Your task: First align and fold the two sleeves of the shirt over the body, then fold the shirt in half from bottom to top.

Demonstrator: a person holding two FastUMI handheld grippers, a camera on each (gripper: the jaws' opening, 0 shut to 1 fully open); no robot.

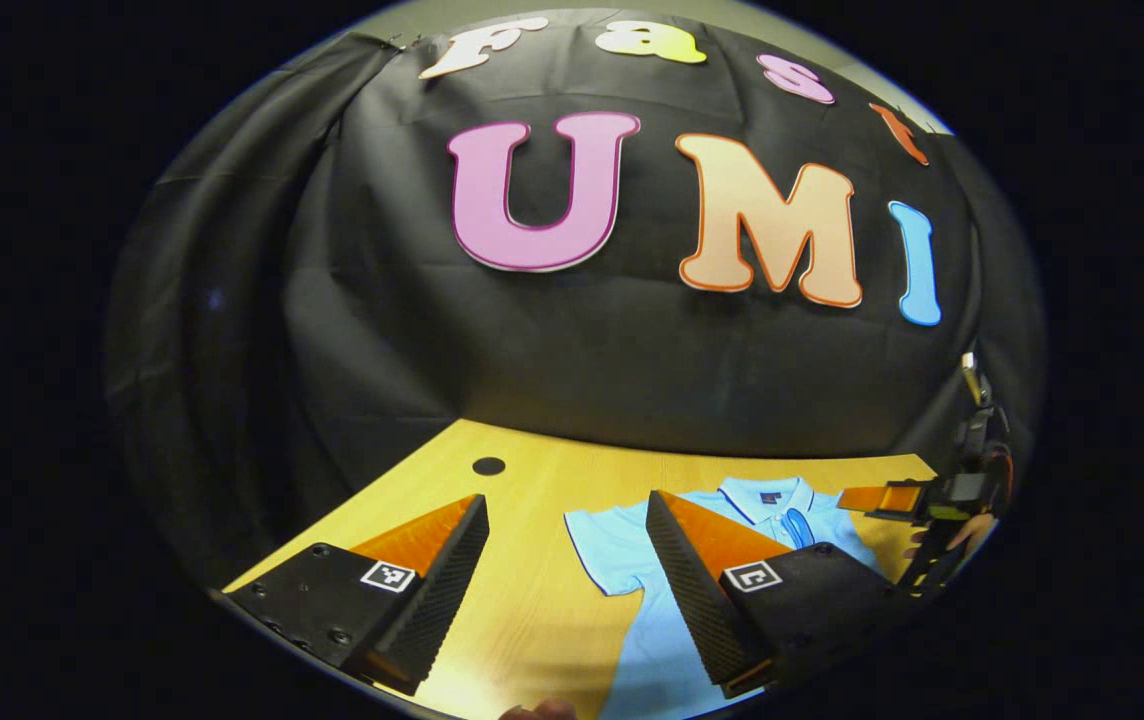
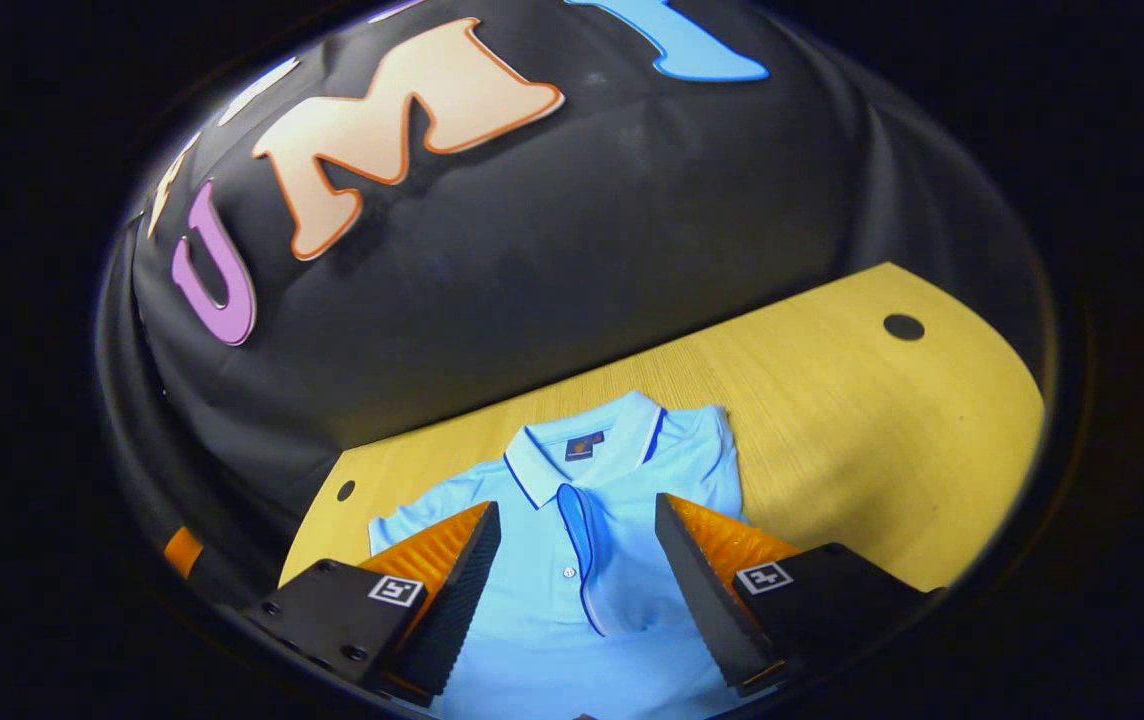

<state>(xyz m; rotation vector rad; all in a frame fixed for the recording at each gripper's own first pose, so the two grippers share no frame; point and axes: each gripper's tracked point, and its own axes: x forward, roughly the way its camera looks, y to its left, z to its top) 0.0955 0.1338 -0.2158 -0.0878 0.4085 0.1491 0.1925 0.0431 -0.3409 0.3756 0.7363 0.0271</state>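
The shirt (image 2: pixel 572 530) lies flat on the desk (image 2: pixel 832 440), collar (image 2: pixel 582 450) toward the booth wall, front placket facing up. Going from the left: in the left claw view, I see my left claw (image 1: pixel 567 545) held above the desk with its fingers spread wide and nothing between them; bare desk wood shows in the gap. Its left finger (image 1: pixel 442 580) sits over bare wood near a dark round hole (image 1: pixel 488 466) in the desk, and its right finger (image 1: pixel 692 580) overlaps the shirt's near sleeve (image 1: pixel 604 550) and shoulder. Farther right in that view, the other claw (image 1: pixel 892 500) shows at the desk's edge, with a hand (image 1: pixel 972 530) behind it. In the right claw view, my right claw (image 2: pixel 577 560) hangs over the shirt's chest, fingers wide apart and gripping nothing; the placket and its buttons run down between them. The left sleeve in this view lies spread out on the desk, while the right side of the shirt looks bunched or turned in by the shoulder. Another dark hole (image 2: pixel 903 327) marks the desk to the right.
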